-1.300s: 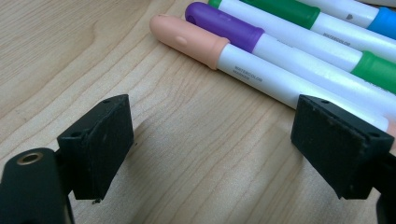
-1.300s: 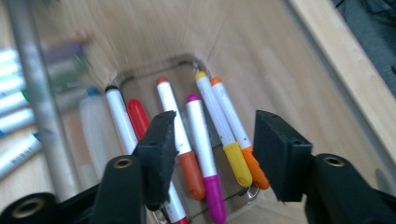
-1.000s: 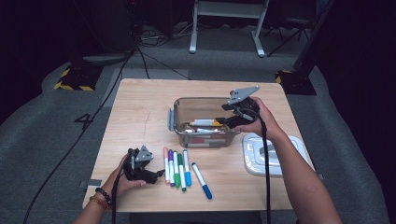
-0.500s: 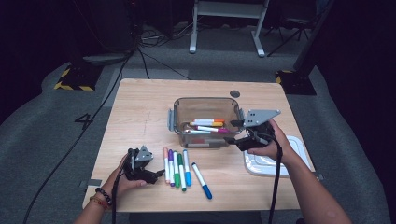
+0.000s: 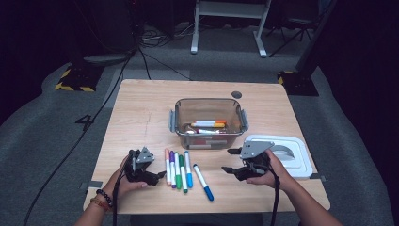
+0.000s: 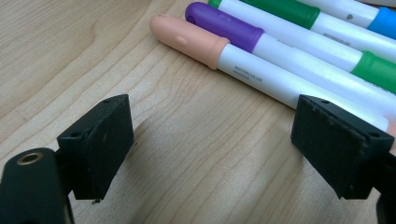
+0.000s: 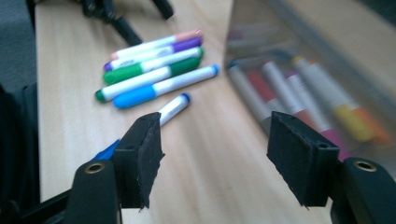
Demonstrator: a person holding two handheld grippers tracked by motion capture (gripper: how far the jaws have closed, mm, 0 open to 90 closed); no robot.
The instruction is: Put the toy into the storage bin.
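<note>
Six cylindrical felt-tip markers (image 5: 181, 170) are laid on the wood-grain table (image 5: 141, 113), between the two claws. The left gripper (image 5: 159, 175) is held wide open and empty, its foam-padded jaws flat-faced; the peach-capped marker (image 6: 196, 37) is seen just beyond its right jaw, a purple-capped marker (image 6: 224, 21) beside it. The right gripper (image 5: 229, 161), whose jaws have just been opening, is held open with nothing between them; the lone blue marker (image 7: 168, 109) lies ahead past its left jaw, the clear plastic box (image 5: 209, 123) of markers off its right jaw.
</note>
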